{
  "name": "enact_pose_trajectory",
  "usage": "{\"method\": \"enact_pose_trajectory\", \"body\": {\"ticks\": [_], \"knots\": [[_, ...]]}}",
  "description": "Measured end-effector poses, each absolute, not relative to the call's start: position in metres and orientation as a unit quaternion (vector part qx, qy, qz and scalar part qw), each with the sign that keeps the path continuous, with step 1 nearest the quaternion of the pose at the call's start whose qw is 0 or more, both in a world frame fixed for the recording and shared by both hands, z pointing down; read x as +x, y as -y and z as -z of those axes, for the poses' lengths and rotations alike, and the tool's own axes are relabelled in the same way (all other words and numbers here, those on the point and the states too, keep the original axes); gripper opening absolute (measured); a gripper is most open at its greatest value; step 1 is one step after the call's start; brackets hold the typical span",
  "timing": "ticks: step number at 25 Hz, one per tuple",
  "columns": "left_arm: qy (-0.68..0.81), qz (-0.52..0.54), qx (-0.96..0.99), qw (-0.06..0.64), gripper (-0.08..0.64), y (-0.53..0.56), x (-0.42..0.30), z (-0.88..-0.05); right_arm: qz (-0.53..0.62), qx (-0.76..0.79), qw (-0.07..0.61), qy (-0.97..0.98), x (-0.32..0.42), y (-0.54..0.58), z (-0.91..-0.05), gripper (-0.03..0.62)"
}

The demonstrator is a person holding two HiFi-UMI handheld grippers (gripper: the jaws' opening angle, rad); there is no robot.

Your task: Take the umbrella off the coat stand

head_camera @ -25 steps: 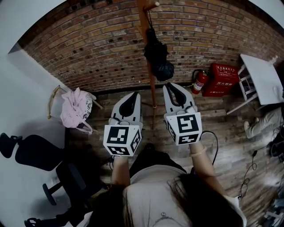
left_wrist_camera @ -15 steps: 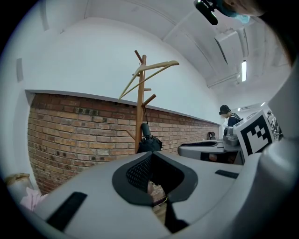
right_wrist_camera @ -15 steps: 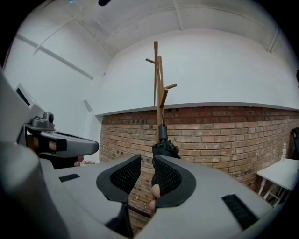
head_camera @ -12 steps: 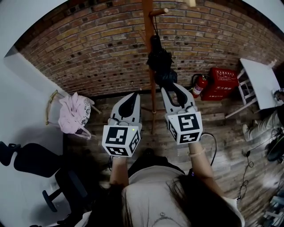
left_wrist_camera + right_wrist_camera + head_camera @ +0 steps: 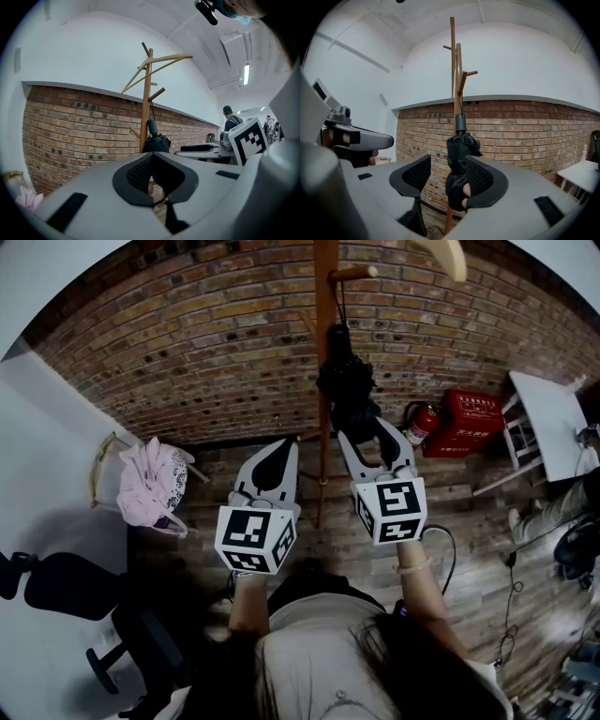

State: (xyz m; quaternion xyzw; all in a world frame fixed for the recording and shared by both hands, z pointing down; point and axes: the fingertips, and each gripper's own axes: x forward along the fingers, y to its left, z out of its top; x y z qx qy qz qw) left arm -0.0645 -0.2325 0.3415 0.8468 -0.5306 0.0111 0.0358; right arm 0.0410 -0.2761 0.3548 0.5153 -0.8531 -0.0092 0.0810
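Umbrella (image 5: 348, 395): black and folded, hanging by its cord from a peg on the right side of the coat stand (image 5: 325, 343). Its lower end comes down to the right gripper's tips.
Coat stand: an upright wooden pole, far centre, just in front of the brick wall (image 5: 206, 352), with a pale hanger (image 5: 159, 63) across its top.
Right gripper (image 5: 447, 164): jaws apart and opening. The umbrella's lower bundle stands in the gap, close against the right jaw's pad and clear of the left one — no squeeze on it.
Left gripper (image 5: 151, 157): jaws closed together at the tips, with nothing between them. It is held level just left of the pole, beside the right gripper and apart from the umbrella.
Left of the stand: a pink bundle (image 5: 150, 486) by the wall, with a black office chair (image 5: 70, 585) nearer.
Right of the stand: a red fire extinguisher (image 5: 423, 424) and a red box (image 5: 473, 416) at the foot of the wall — a white table (image 5: 553, 413) stands further right.
Floor (image 5: 469, 521): wooden planks, with cables lying near right.
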Motion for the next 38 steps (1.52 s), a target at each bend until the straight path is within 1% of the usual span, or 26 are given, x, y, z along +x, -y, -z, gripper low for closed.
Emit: {"method": "enact_pose_trajectory", "body": {"ticks": [3,14,21,29,38], "knots": [[0.53,-0.008,0.847,0.042,0.008,0.241,-0.066,-0.344,0.011,0.519,0.09,0.85,0.041,0.287,-0.359,0.262],[0.534,-0.006,0.843,0.065,0.008,0.265,-0.074,-0.359,-0.013,0.525,0.114,0.844,0.046,0.325,-0.378,0.3],[0.532,-0.01,0.842,0.085,0.008,0.277,-0.077,-0.377,-0.028,0.529,0.12,0.839,0.049,0.345,-0.391,0.314],[0.533,-0.014,0.84,0.106,0.008,0.289,-0.082,-0.392,-0.019,0.526,0.149,0.837,0.045,0.363,-0.401,0.325],[0.539,-0.012,0.833,0.122,0.008,0.296,-0.091,-0.402,-0.019,0.517,0.165,0.84,0.037,0.378,-0.406,0.334]]}}
